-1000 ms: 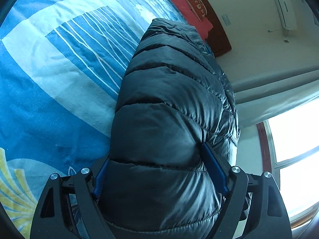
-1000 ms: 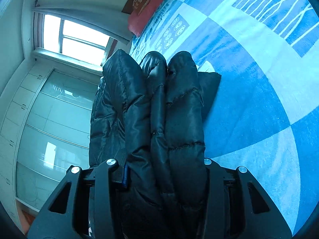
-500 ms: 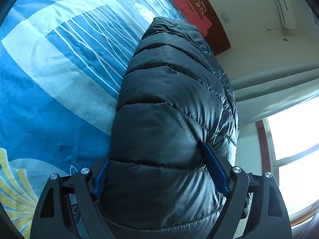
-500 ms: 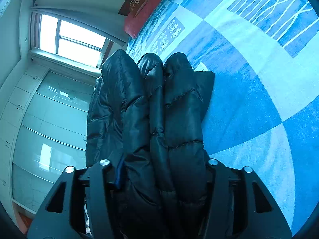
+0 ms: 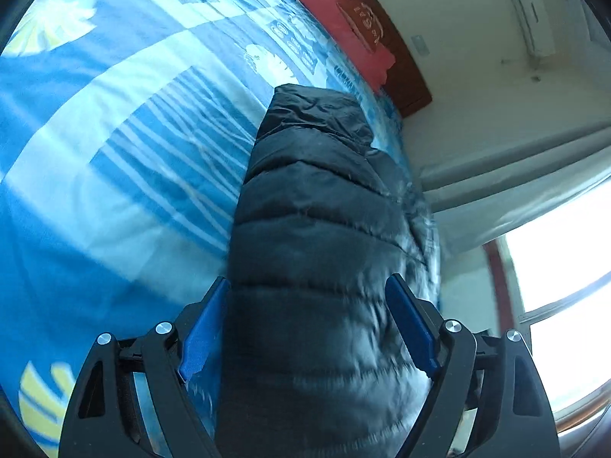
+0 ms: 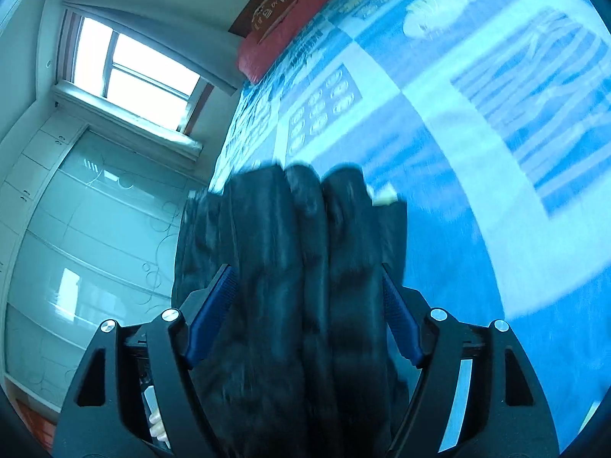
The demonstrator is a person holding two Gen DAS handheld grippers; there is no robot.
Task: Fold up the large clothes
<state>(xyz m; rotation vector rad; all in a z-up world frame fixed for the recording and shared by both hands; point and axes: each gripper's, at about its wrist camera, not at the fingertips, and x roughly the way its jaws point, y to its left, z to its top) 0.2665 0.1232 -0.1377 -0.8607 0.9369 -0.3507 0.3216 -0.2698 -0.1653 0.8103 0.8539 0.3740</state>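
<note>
A dark puffer jacket [image 5: 320, 236] lies folded in thick layers on the blue patterned bedspread [image 5: 114, 145]. My left gripper [image 5: 309, 290] has its blue pads on both sides of one end of the bundle and is shut on it. In the right wrist view the jacket [image 6: 305, 267] shows as three stacked folds. My right gripper [image 6: 309, 278] is shut on that end, its pads pressed against the outer folds. The picture is blurred by motion.
A red pillow [image 5: 343, 26] lies at the head of the bed against a brown headboard [image 5: 404, 72]. A window [image 6: 130, 68] and glass wardrobe doors [image 6: 76, 236] stand beside the bed. An air conditioner [image 5: 527, 7] hangs on the wall.
Both grippers have pulled back and up with the jacket: it now looks smaller and farther, more bedspread shows, and the blue pads are more exposed.
</note>
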